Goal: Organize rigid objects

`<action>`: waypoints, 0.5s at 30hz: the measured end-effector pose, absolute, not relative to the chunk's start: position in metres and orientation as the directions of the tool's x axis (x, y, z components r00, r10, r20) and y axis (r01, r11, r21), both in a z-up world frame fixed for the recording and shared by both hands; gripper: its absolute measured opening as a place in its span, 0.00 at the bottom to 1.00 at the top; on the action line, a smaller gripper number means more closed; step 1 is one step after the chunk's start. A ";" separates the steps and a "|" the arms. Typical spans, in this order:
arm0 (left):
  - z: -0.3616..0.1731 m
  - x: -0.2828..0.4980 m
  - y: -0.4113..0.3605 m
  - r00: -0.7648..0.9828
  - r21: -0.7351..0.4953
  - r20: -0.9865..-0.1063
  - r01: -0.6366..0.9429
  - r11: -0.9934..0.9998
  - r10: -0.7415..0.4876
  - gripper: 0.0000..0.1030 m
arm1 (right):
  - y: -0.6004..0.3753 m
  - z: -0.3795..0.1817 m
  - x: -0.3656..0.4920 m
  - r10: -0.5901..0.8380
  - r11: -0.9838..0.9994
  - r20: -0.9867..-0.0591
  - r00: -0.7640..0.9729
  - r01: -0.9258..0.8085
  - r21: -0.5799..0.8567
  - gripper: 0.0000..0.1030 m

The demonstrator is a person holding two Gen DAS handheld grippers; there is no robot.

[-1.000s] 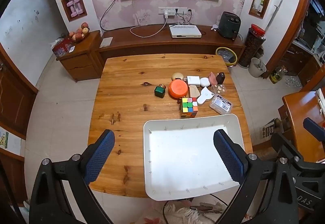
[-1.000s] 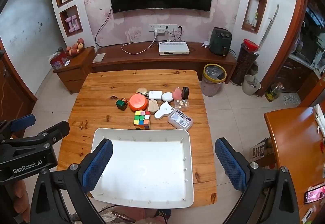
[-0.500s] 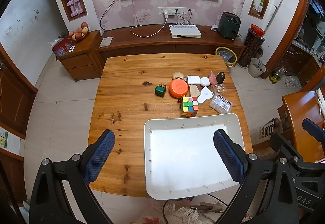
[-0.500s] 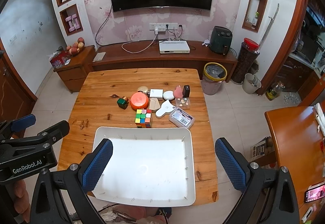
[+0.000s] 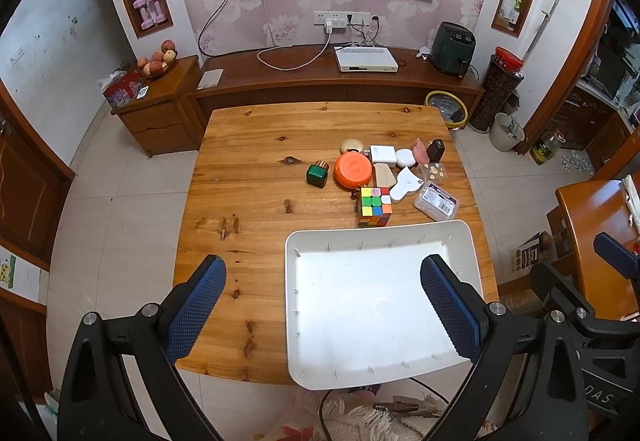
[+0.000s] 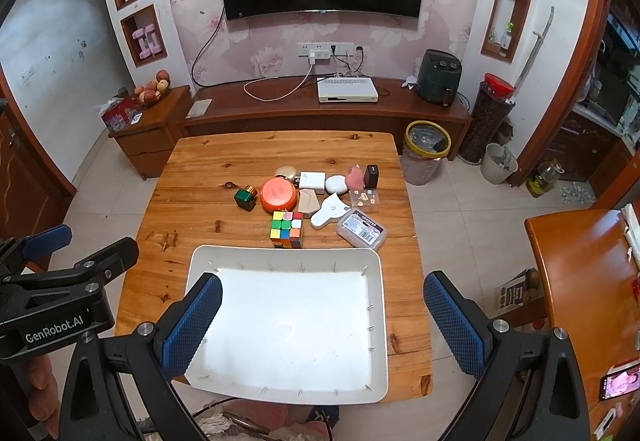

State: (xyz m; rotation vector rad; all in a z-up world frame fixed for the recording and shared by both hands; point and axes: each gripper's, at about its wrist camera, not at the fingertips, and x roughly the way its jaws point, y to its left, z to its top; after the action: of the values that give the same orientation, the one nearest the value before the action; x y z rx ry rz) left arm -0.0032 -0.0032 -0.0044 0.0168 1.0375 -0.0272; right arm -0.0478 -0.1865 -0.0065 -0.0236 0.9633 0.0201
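Nothing is picked yet: both the left gripper [image 5: 322,305] and right gripper [image 6: 322,321] hang wide apart above the empty tray [image 6: 192,265], so next reach for the cube [image 6: 286,229]

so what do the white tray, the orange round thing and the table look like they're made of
White tray: likely matte moulded plastic, with rounded corners and a uniform rim.
Orange round thing: probably smooth plastic, evenly coloured with a slight sheen.
Table: varnished wood, showing knots, grain and plank seams.

Two high forward-down wrist views, sharing the wooden table [image 5: 256,177].
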 end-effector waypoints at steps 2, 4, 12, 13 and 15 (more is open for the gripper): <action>-0.005 -0.003 -0.003 0.508 0.000 -0.861 0.032 1.000 -0.016 0.95 | -0.186 -0.006 -0.047 0.006 1.000 -0.822 0.570 -0.028 -0.011 0.98; -0.004 -0.003 -0.003 0.507 0.000 -0.862 0.032 0.999 -0.016 0.95 | -0.186 -0.007 -0.048 0.007 1.000 -0.822 0.569 -0.028 -0.011 0.98; -0.004 -0.003 -0.003 0.506 -0.001 -0.862 0.032 0.999 -0.017 0.95 | -0.185 -0.007 -0.049 0.008 1.000 -0.824 0.566 -0.028 -0.009 0.98; -0.004 -0.003 -0.003 0.506 -0.001 -0.862 0.032 0.999 -0.017 0.95 | -0.185 -0.007 -0.049 0.009 1.000 -0.825 0.566 -0.028 -0.009 0.98; -0.004 -0.003 -0.003 0.506 -0.002 -0.862 0.032 0.999 -0.018 0.95 | -0.184 -0.008 -0.050 0.009 1.000 -0.825 0.564 -0.027 -0.008 0.98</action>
State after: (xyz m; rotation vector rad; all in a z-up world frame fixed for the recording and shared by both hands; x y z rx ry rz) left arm -0.0026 -0.0025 -0.0043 0.0150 1.0399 -0.0300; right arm -0.0497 -0.1839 -0.0081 -0.0204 0.9708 0.0213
